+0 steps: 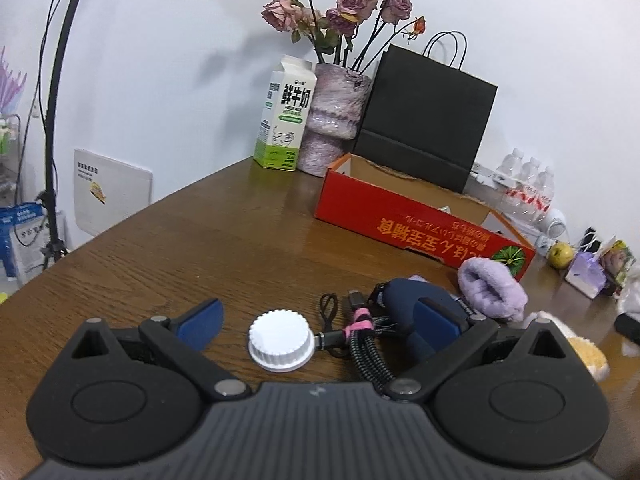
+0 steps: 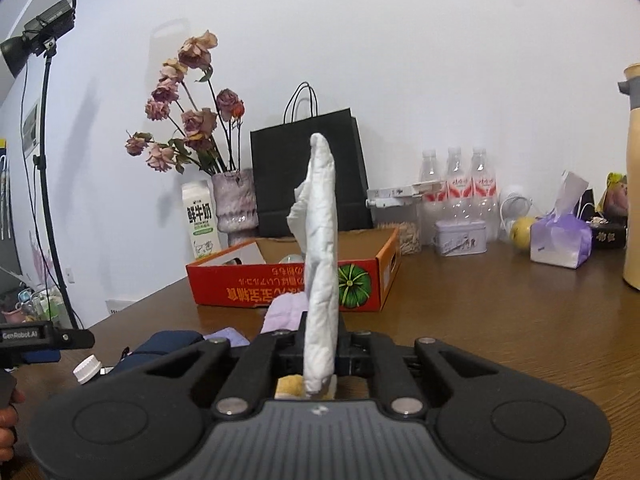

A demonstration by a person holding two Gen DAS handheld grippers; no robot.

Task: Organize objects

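- White crumpled tissue [image 2: 320, 248]: clamped edge-on between the closed jaws of the right gripper [image 2: 320, 344], standing upright above the wooden table [image 2: 500, 320], clear of its surface.
- Likely destination, as a judgement: the open red cardboard box [image 2: 288, 284] directly ahead. Carry the tissue over the near wall before letting go; being light and limp, it may cling to a pad or drift, so release low inside the box.
- Left gripper [image 1: 316, 320]: jaws wide apart, holding nothing, low over the table with a white bottle cap [image 1: 280, 340] lying between its fingers.
- Clutter just beside the cap: a bundled cable [image 1: 360, 332], a navy pouch [image 1: 416, 300] and a lilac cloth [image 1: 490, 284].
- Obstructions: the lilac cloth lies between the right gripper and the box front; pass above it.
- Behind the box: black paper bag [image 2: 308, 176], vase of dried roses [image 2: 234, 204], milk carton [image 2: 202, 220]. Avoid overshooting.
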